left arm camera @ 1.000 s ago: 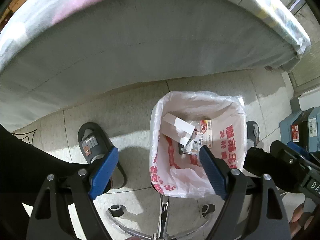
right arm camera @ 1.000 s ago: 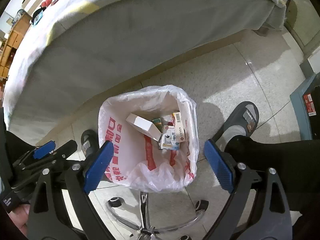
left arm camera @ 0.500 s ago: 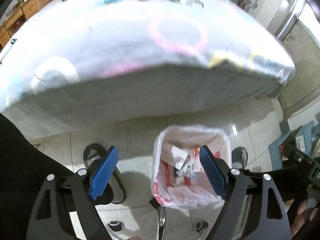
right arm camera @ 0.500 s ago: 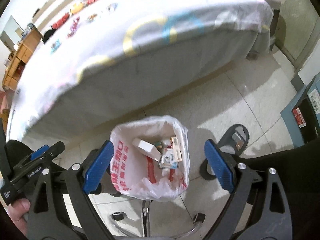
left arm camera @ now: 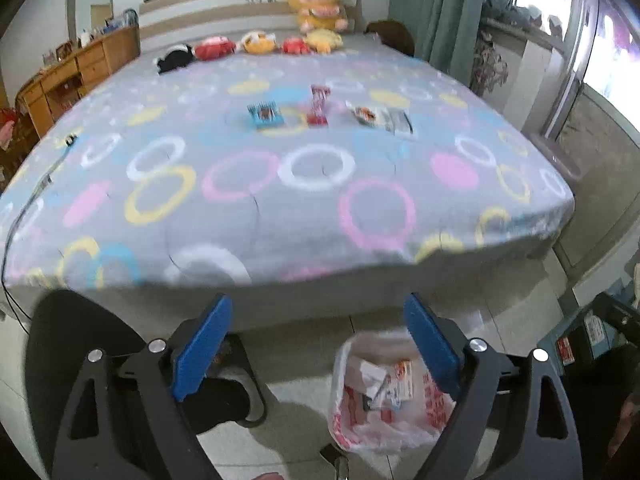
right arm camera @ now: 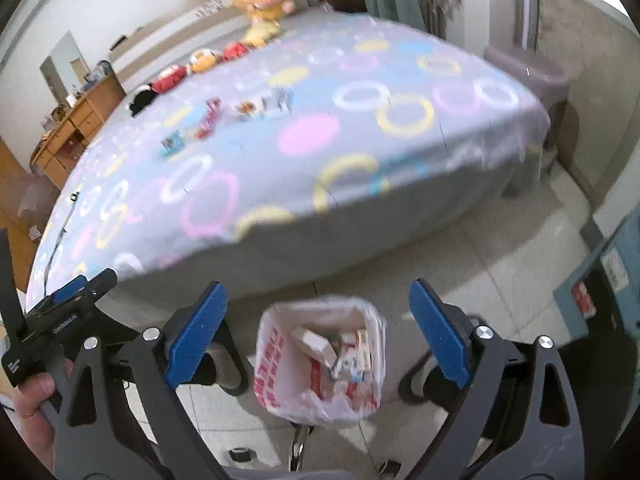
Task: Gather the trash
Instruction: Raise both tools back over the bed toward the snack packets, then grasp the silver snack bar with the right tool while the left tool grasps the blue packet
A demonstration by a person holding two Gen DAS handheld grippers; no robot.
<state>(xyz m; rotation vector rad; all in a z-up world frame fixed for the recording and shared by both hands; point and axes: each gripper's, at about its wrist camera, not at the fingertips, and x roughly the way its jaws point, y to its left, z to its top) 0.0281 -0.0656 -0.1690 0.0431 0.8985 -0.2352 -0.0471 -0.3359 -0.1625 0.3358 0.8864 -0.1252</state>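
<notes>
Several snack wrappers lie mid-bed: a blue one [left arm camera: 264,115], a red one [left arm camera: 319,104], and a white-orange one [left arm camera: 380,118]; they also show in the right wrist view [right arm camera: 244,110]. A white bag-lined trash bin [left arm camera: 384,396] stands on the floor below the bed's foot, holding boxes and wrappers; it also shows in the right wrist view [right arm camera: 324,364]. My left gripper [left arm camera: 318,350] is open and empty, above the floor, beside the bin. My right gripper [right arm camera: 318,330] is open and empty above the bin.
The bed [left arm camera: 280,184] has a grey sheet with coloured rings, plush toys [left arm camera: 316,8] at the headboard. A wooden dresser [left arm camera: 68,76] stands left. Blue crate [right arm camera: 608,280] at right. Slippered feet [right arm camera: 222,364] flank the bin; chair base [right arm camera: 300,444] below.
Both grippers have tilted up and pulled back from the bin; the bed top and its wrappers have come into view, and the bin now sits low in both views.
</notes>
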